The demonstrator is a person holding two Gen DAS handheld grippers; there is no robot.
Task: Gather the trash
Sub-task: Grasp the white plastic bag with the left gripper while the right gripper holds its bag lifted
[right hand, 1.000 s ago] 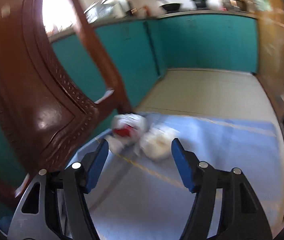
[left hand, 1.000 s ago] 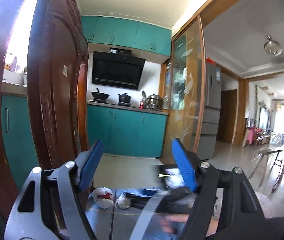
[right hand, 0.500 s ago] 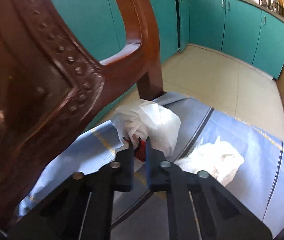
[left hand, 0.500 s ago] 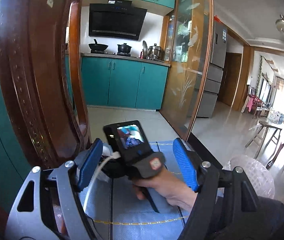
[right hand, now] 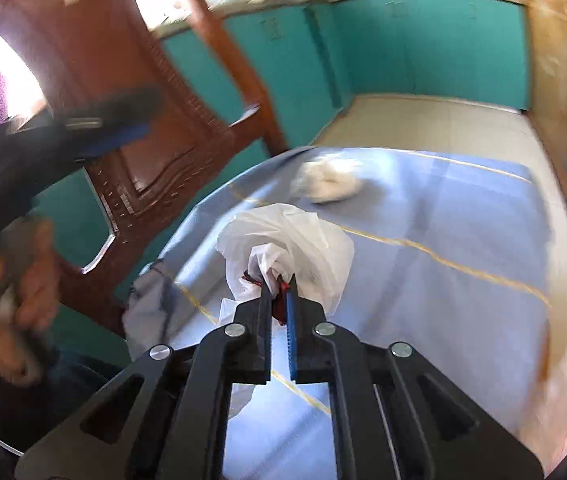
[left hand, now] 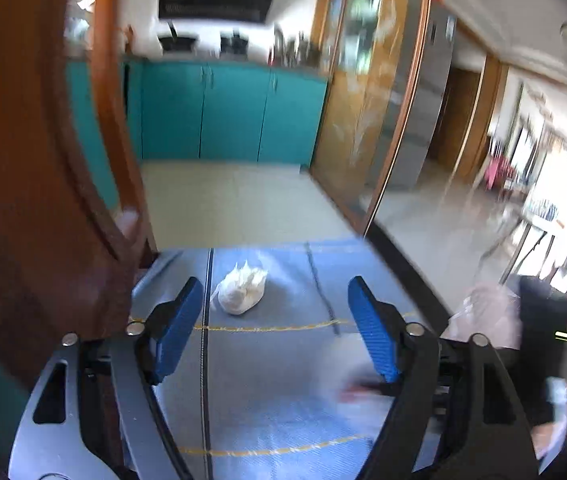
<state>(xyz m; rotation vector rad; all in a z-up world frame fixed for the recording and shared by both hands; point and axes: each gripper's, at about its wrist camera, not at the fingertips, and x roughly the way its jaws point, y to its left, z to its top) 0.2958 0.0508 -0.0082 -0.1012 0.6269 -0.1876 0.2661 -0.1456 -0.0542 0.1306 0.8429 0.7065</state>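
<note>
Your right tool is clamped tight on a crumpled white plastic bag with a bit of red in it. The bag hangs off the tips of the tool, lifted clear of the blue cloth on the worktop. So I judge the first piece of trash is picked up but not yet put away.

Your left tool has its jaws wide apart, and they have just been opening more. Nothing is between them. A little way in front of the left tool, closer to its left finger, a second white wad lies on the blue cloth. It is not touched yet.

Off to the right of the left tool, near the edge of the view, sits a see-through bag. It is blurry, so I cannot tell if it is open. It may be where the trash goes.

Count: two pieces of trash, one held and one lying down. Two tools. One see-through bag. One blue cloth.

What is left, I think: drop the held bag, then grab the second wad.
</note>
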